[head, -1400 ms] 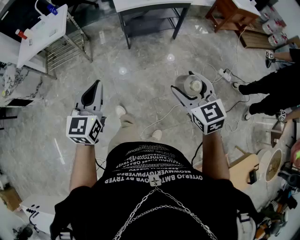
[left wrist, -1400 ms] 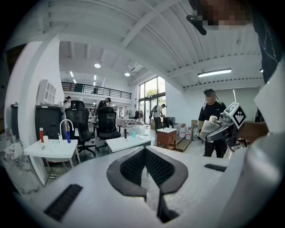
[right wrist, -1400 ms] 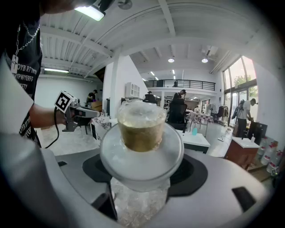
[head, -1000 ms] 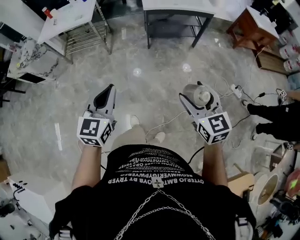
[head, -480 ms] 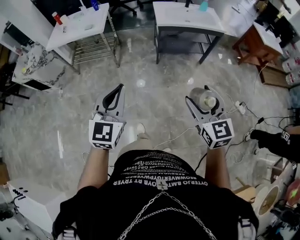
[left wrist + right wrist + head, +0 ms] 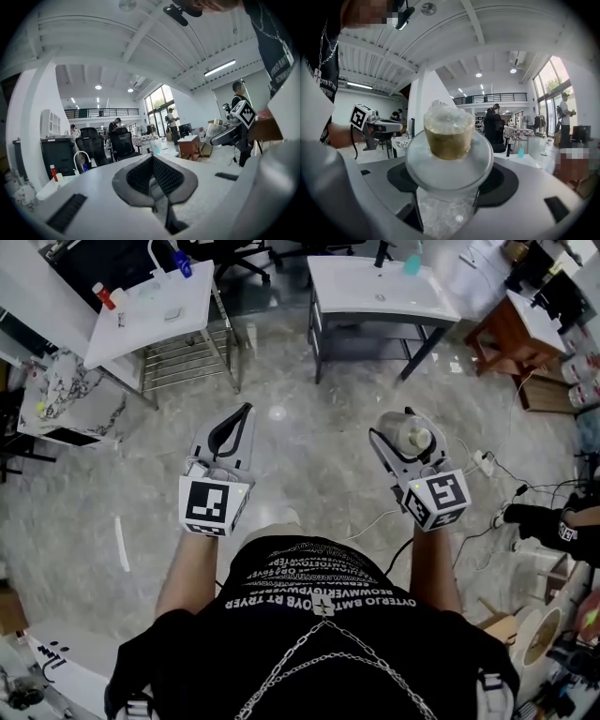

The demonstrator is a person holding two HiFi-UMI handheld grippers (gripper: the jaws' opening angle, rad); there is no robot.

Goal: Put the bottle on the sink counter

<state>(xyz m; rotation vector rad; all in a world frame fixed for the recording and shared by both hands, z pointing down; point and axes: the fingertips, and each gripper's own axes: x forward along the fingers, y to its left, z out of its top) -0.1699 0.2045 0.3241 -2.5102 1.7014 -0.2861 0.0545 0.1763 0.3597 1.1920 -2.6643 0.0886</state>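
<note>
A clear plastic bottle (image 6: 412, 439) with a yellowish cap stands upright between the jaws of my right gripper (image 6: 410, 427), which is shut on its body. In the right gripper view the bottle (image 6: 449, 140) fills the middle and hides the fingertips. My left gripper (image 6: 246, 411) hangs beside it over the floor, shut and empty; its dark pads (image 6: 161, 176) meet. Ahead stands a white sink counter (image 6: 356, 296) with a basin and a teal bottle (image 6: 412, 263). A second white sink counter (image 6: 141, 320) with a faucet stands to the far left.
A metal rack (image 6: 183, 357) sits beside the left counter, with a marble slab (image 6: 56, 395) further left. A wooden table (image 6: 530, 315) stands at the right. Cables and a power strip (image 6: 483, 463) lie on the floor, near a person's foot (image 6: 539, 519).
The view has advanced across the floor, so both sink counters now show more fully ahead. Both grippers keep their pose, the bottle still in the right one.
</note>
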